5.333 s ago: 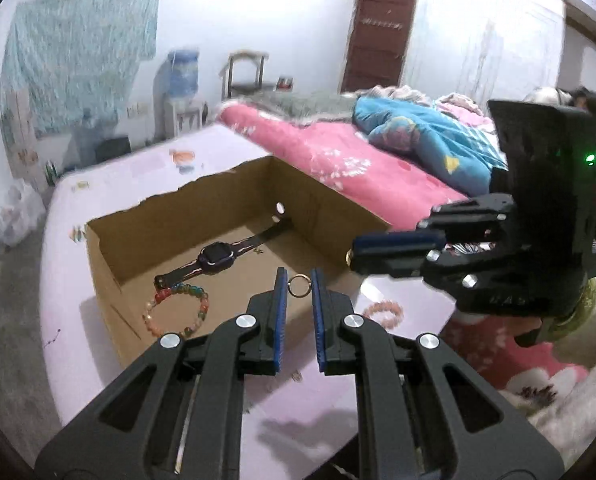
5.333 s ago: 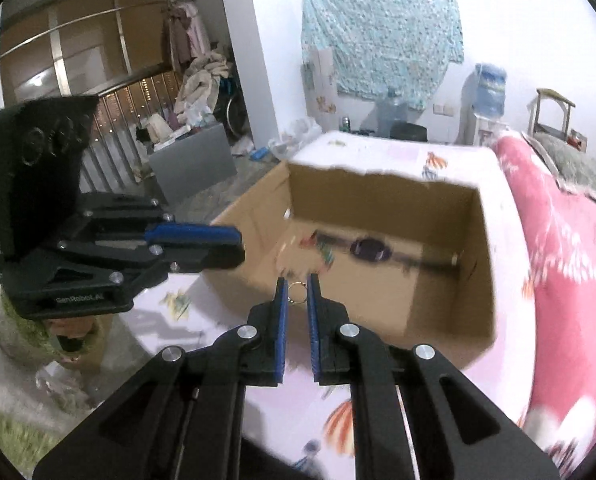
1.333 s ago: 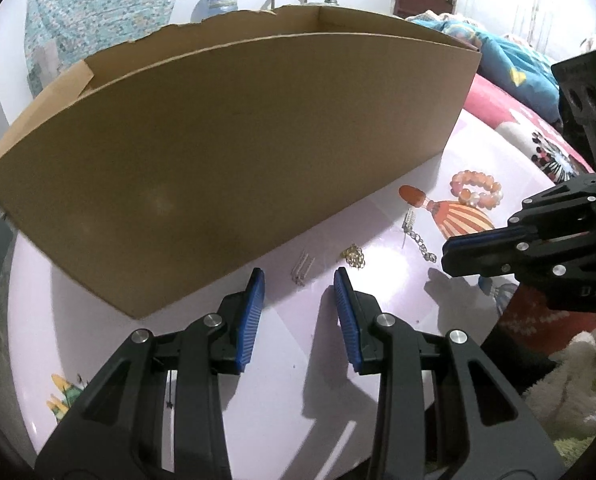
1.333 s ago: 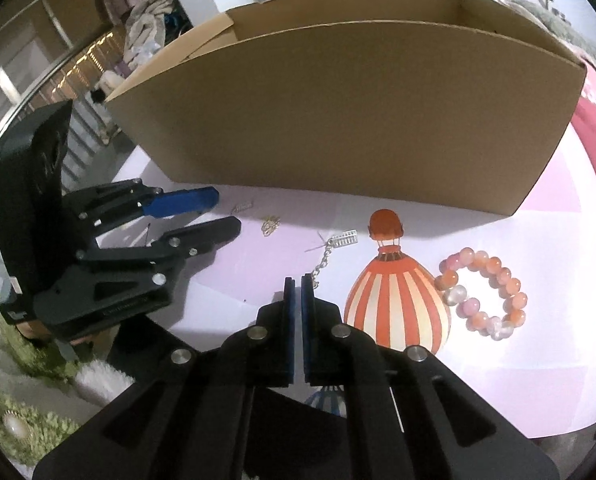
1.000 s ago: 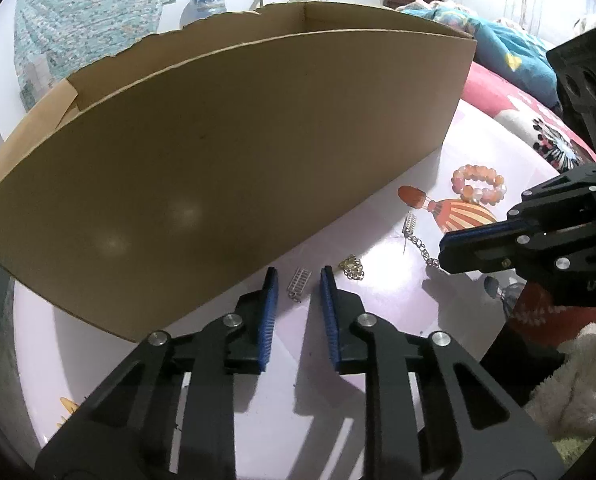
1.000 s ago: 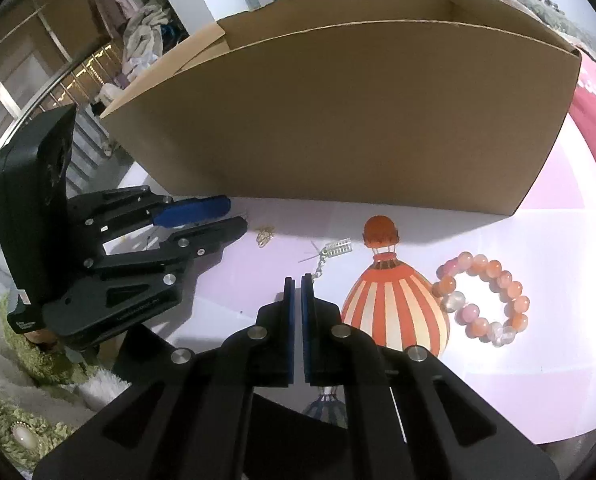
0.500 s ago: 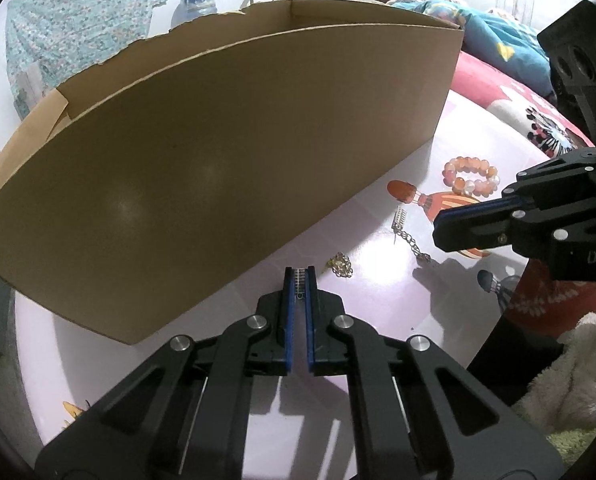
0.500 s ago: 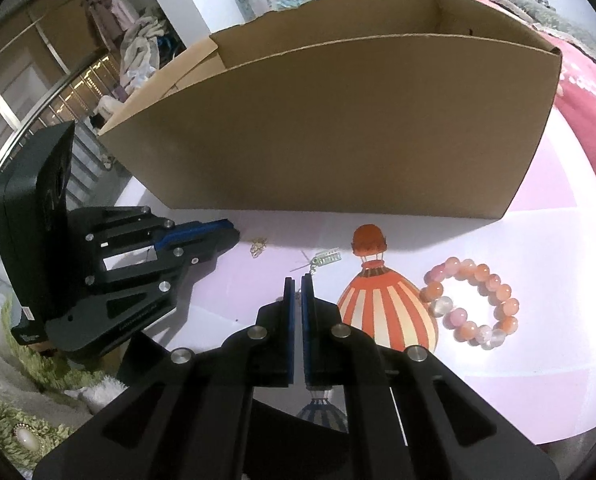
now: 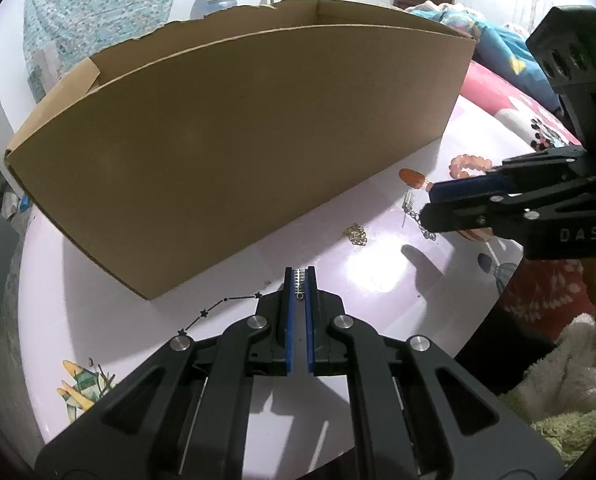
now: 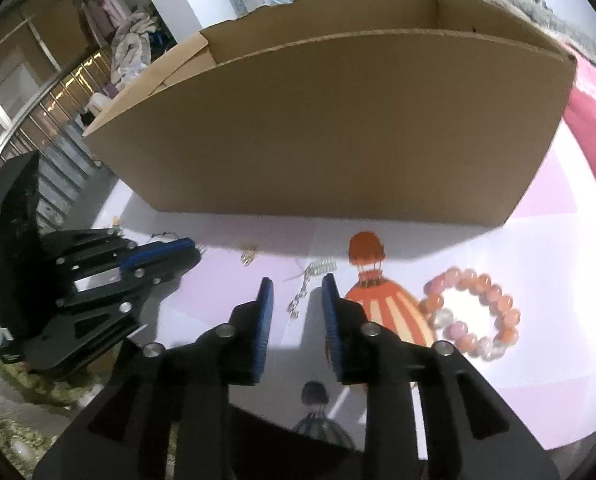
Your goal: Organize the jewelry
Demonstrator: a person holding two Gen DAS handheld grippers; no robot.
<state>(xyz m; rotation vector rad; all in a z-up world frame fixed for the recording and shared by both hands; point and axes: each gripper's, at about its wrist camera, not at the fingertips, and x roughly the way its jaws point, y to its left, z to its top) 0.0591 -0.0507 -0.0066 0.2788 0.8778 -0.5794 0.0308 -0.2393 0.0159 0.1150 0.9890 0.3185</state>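
My left gripper (image 9: pixel 299 276) is shut on a small silver comb-shaped earring (image 9: pixel 299 280), held just above the table in front of the cardboard box (image 9: pixel 238 132). My right gripper (image 10: pixel 297 284) is open and straddles a silver chain earring (image 10: pixel 306 286) lying on the table; it also shows in the left wrist view (image 9: pixel 412 212). A small gold piece (image 9: pixel 356 234) lies near the box wall, seen too in the right wrist view (image 10: pixel 249 255). A pink bead bracelet (image 10: pixel 472 318) lies to the right. The box's inside is hidden.
The pink tablecloth (image 9: pixel 138 344) has printed balloons (image 10: pixel 378 296). A thin black star chain (image 9: pixel 218 306) lies left of my left gripper. The table's edge is close behind both grippers. A bed with pink bedding (image 9: pixel 498 88) stands to the right.
My left gripper closed on the silver earring and drew it back from the box. My right gripper, shut before, opened and moved down around the chain earring.
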